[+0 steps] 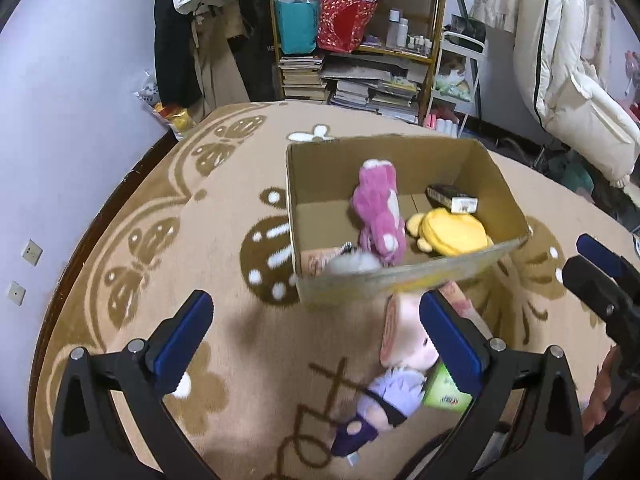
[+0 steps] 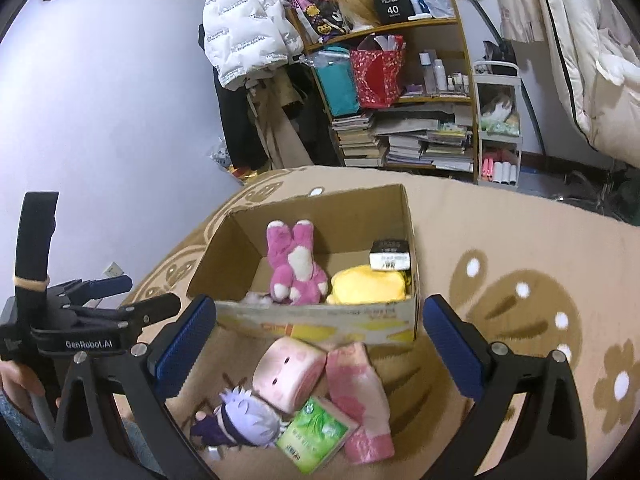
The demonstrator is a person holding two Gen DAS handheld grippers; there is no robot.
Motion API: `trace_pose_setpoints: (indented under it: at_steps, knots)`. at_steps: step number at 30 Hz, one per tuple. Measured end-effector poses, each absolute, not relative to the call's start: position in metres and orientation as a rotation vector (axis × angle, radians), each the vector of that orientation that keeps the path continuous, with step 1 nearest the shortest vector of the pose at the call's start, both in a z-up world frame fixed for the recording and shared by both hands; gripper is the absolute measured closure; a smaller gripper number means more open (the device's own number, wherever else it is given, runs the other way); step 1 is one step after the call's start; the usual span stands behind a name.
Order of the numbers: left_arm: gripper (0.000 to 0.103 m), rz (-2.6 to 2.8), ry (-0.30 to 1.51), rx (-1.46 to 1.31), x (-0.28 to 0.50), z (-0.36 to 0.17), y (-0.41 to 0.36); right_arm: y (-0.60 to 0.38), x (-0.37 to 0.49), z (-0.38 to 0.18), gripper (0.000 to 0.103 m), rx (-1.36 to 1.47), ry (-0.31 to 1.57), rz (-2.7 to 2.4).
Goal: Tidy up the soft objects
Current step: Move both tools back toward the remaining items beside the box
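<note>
An open cardboard box (image 1: 316,288) (image 2: 320,320) stands on the rug. In it lie a pink plush rabbit (image 1: 378,208) (image 2: 294,268), a yellow plush (image 1: 452,232) (image 2: 368,286), a small dark carton (image 1: 452,198) (image 2: 390,256) and a grey fluffy toy (image 1: 354,262). In front of the box lie a pink log-shaped plush (image 2: 288,374) (image 1: 402,332), a purple-haired doll (image 2: 240,420) (image 1: 384,404), a green tissue pack (image 2: 316,434) (image 1: 444,394) and a pink cloth (image 2: 360,392). My left gripper (image 1: 316,340) is open and empty. My right gripper (image 2: 316,348) is open and empty above the pile.
A tan rug with brown butterfly patterns (image 1: 160,248) covers the floor. A cluttered bookshelf (image 2: 404,92), hanging coats (image 2: 248,32) and a white duvet (image 1: 572,80) stand at the back. A lilac wall (image 1: 60,100) is at the left.
</note>
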State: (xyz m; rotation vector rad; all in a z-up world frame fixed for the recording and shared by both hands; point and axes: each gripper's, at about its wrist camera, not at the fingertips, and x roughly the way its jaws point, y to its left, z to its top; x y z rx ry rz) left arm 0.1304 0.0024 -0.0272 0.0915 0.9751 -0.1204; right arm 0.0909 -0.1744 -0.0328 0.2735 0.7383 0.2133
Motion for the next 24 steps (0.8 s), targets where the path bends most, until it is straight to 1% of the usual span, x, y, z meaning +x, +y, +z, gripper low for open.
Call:
trace_pose_setpoints:
  at_steps: [11,19,20,22,24]
  knots:
    - [0.001,-0.138,1.024,0.085,0.103,-0.039,-0.001,-0.174,0.069,-0.04,0.0,0.316,0.801,0.174]
    - [0.001,-0.141,1.077,0.099,0.097,-0.056,-0.001,-0.171,0.06,-0.06,0.002,0.384,0.867,0.174]
    - [0.001,-0.137,1.085,0.103,0.097,-0.059,-0.001,-0.17,0.06,-0.063,0.003,0.39,0.877,0.176]
    - [0.001,-0.13,1.092,0.122,0.096,-0.063,-0.002,-0.168,0.059,-0.07,0.009,0.404,0.902,0.177]
    - [0.001,-0.127,1.1,0.142,0.095,-0.068,-0.004,-0.167,0.06,-0.077,0.009,0.419,0.927,0.183]
